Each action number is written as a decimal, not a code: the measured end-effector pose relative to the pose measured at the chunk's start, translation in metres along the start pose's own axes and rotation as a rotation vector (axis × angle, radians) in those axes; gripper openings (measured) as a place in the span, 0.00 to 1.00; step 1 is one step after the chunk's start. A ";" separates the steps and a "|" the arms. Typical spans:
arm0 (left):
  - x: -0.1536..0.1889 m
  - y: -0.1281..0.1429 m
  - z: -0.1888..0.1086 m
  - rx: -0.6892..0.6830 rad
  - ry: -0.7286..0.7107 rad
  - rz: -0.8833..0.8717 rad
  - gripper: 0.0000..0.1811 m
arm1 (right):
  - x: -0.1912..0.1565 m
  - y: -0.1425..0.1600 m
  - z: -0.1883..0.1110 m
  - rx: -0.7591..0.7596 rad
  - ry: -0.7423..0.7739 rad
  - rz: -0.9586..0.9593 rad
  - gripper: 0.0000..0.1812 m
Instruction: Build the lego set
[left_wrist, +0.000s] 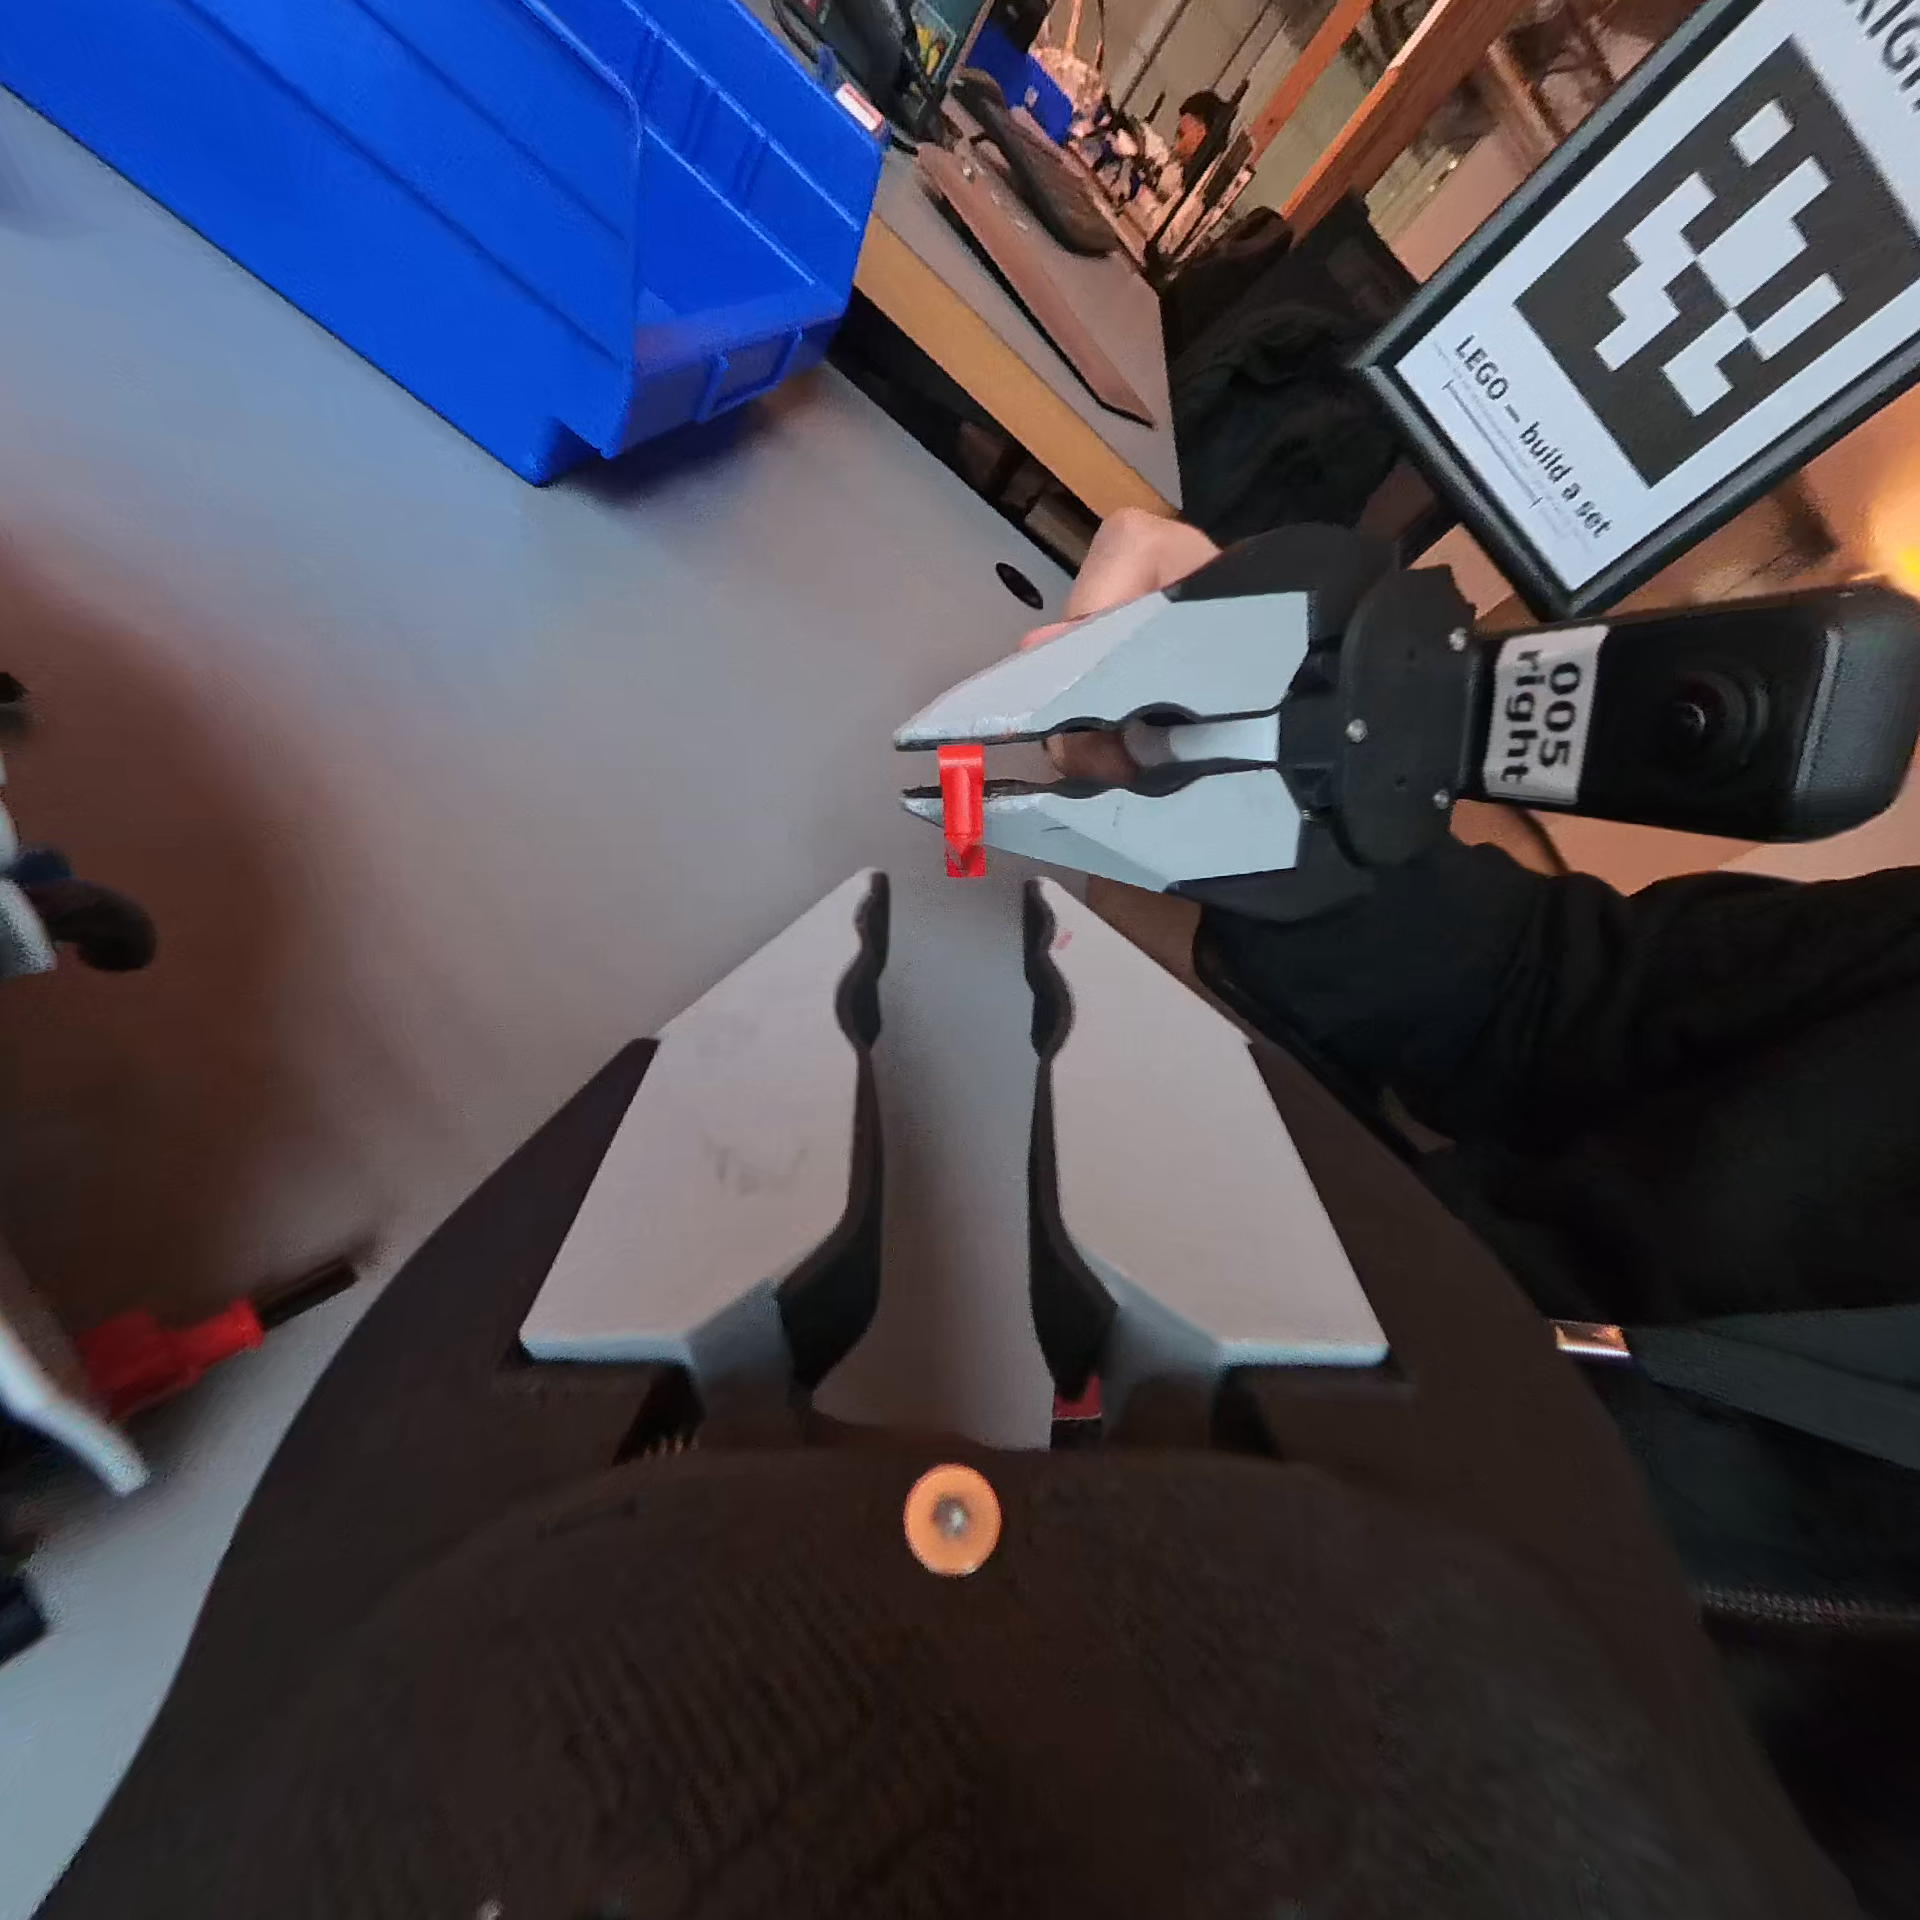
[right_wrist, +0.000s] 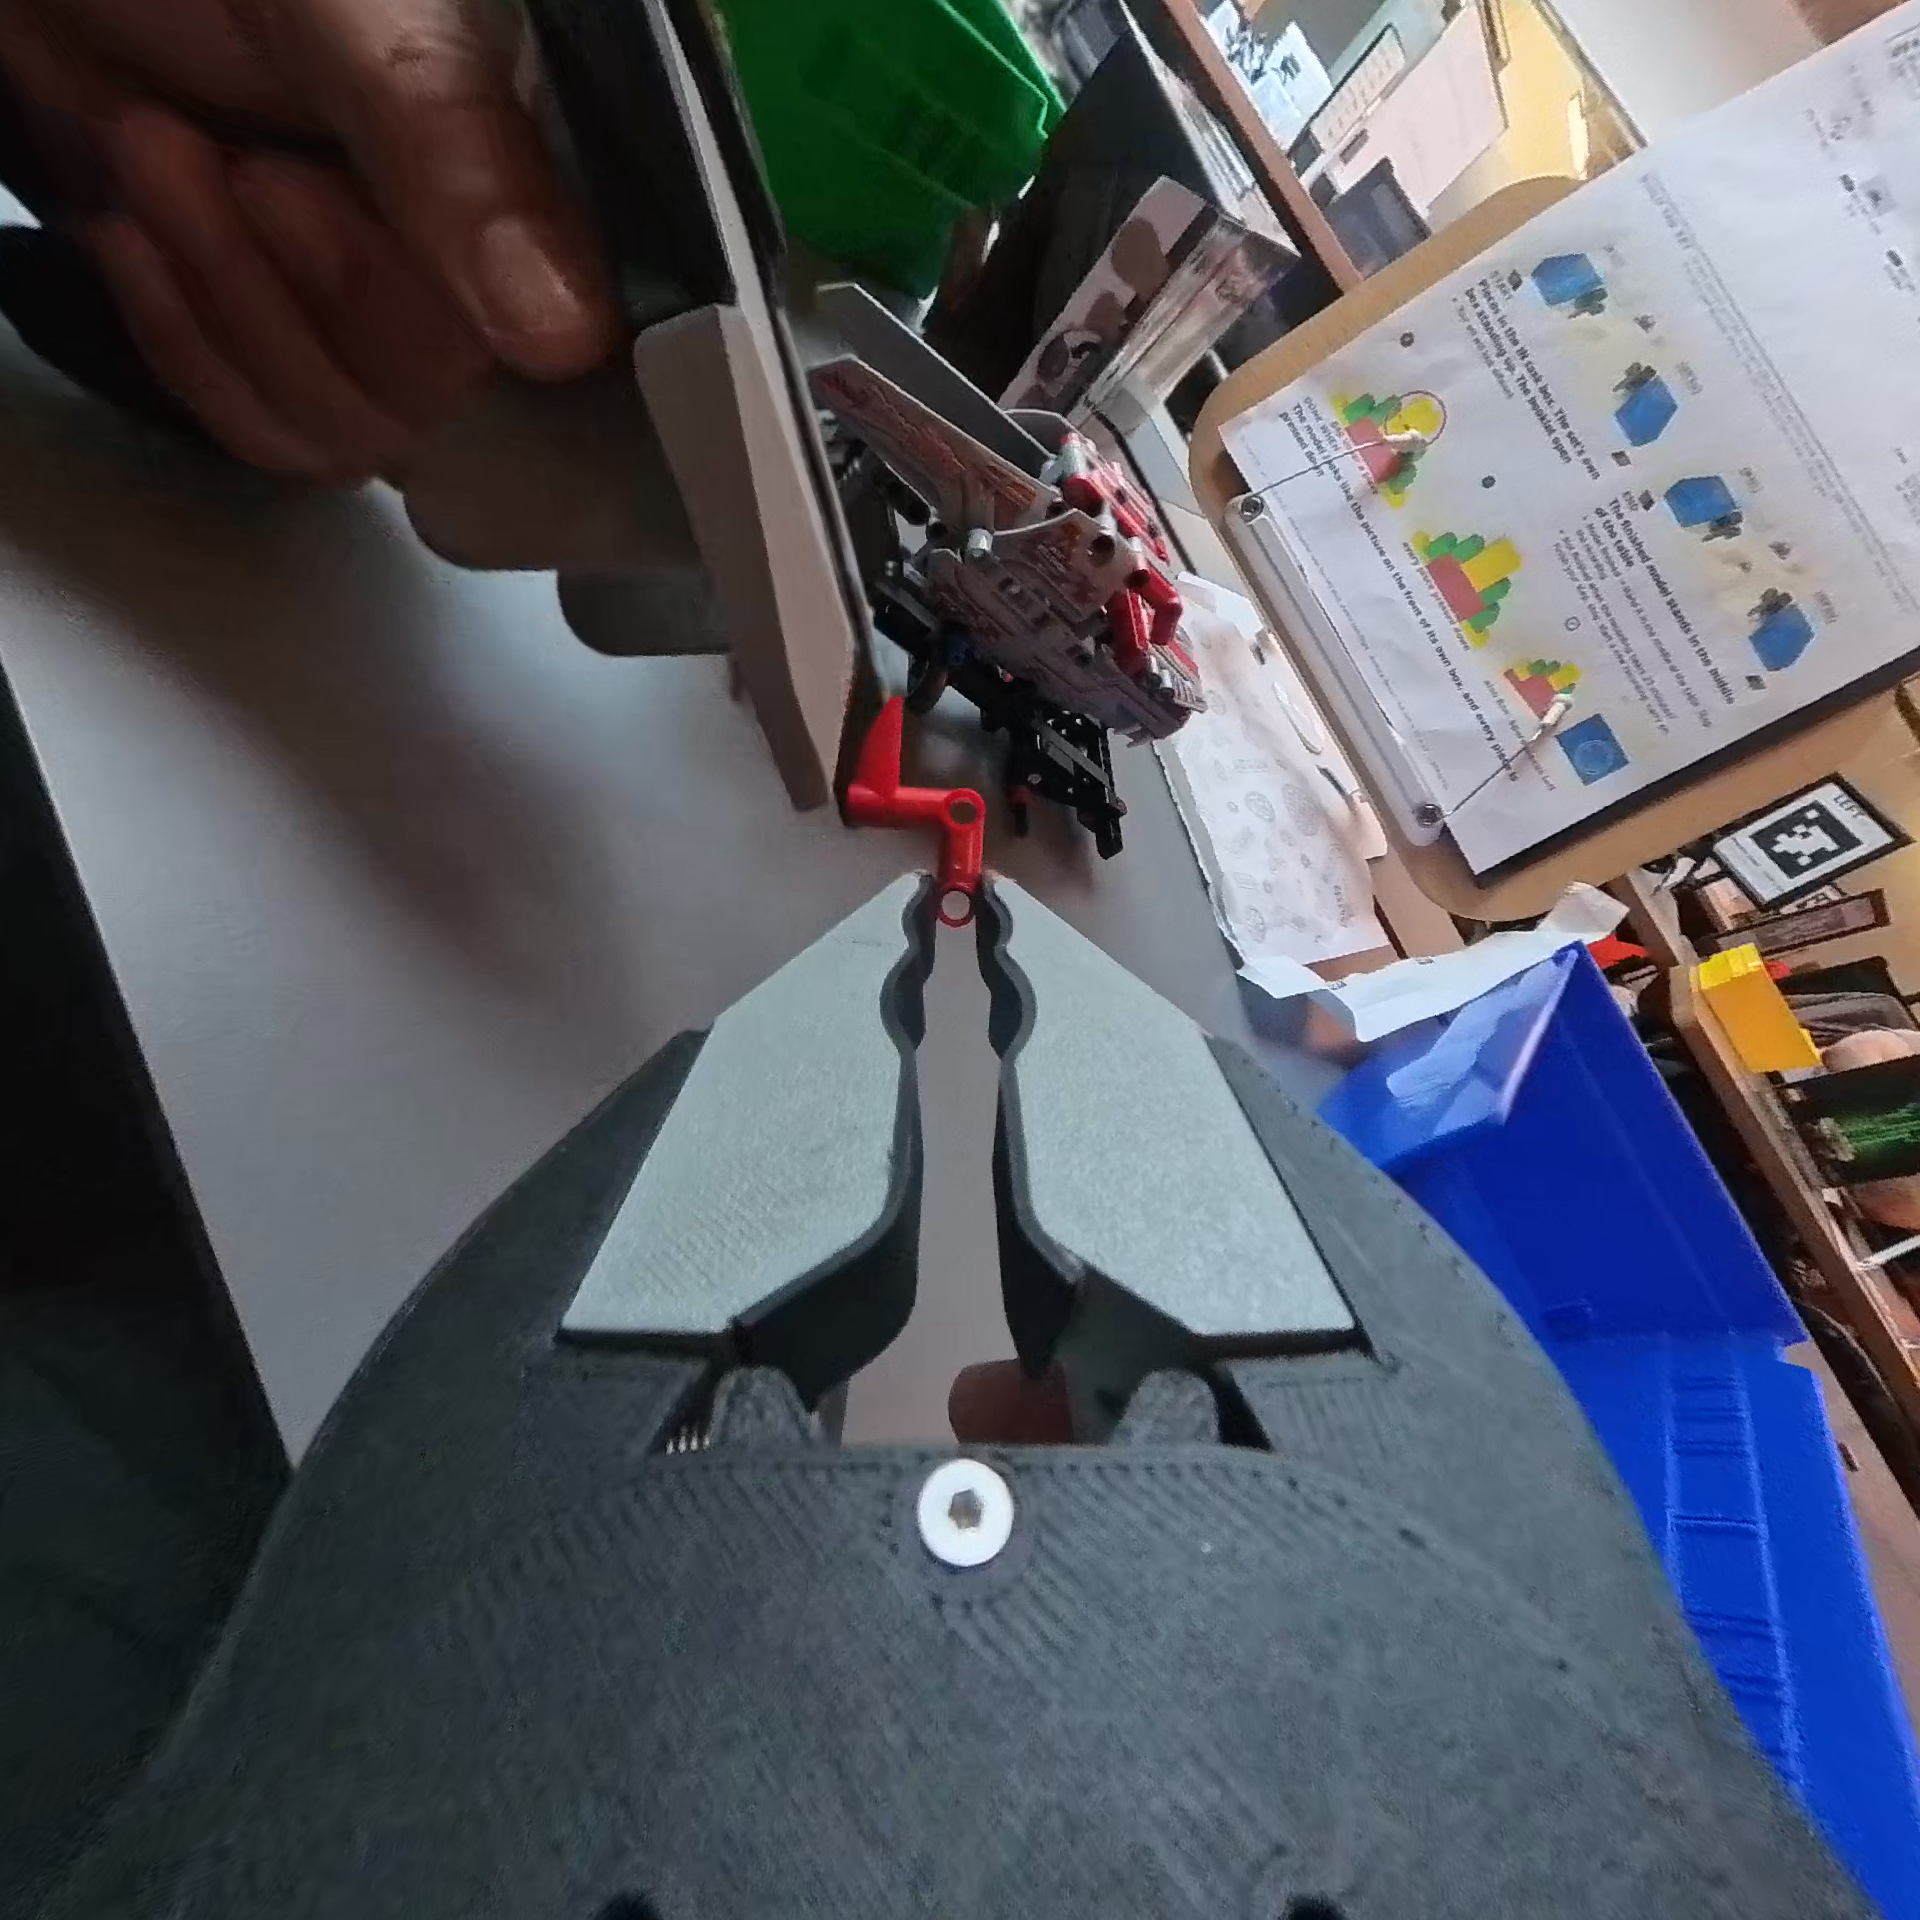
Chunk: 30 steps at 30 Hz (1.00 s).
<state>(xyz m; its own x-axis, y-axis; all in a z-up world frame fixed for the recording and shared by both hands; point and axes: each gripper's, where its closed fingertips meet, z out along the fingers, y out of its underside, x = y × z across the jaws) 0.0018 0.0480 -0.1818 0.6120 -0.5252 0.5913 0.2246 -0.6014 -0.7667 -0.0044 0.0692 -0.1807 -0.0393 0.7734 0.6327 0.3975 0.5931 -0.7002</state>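
With the grey-and-red lego model (right_wrist: 1039, 603) partly built, our right hand-held gripper (right_wrist: 956, 899) pinches a small red angled connector (right_wrist: 940, 821) not yet fitted, while our left hand-held gripper (left_wrist: 956, 894) waits narrowly parted, empty.

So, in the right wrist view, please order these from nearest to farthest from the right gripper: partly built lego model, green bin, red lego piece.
From the right gripper:
1. Red lego piece, at its fingertips.
2. Partly built lego model, behind, on the table.
3. Green bin, top, far back.
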 end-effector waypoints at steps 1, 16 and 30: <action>-0.001 -0.002 -0.002 -0.002 -0.018 0.011 0.15 | -0.001 0.000 0.000 0.001 -0.002 -0.006 0.03; -0.012 -0.007 0.006 0.037 -0.257 0.262 0.03 | -0.002 0.003 0.011 -0.088 0.102 -0.314 0.03; 0.002 -0.020 -0.003 0.069 -0.169 0.251 0.03 | 0.050 0.032 -0.013 -0.066 0.134 0.122 0.02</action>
<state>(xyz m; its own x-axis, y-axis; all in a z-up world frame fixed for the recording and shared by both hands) -0.0038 0.0572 -0.1644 0.7709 -0.5414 0.3356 0.0980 -0.4198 -0.9023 0.0185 0.1237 -0.1672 0.1339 0.7993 0.5858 0.4514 0.4770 -0.7541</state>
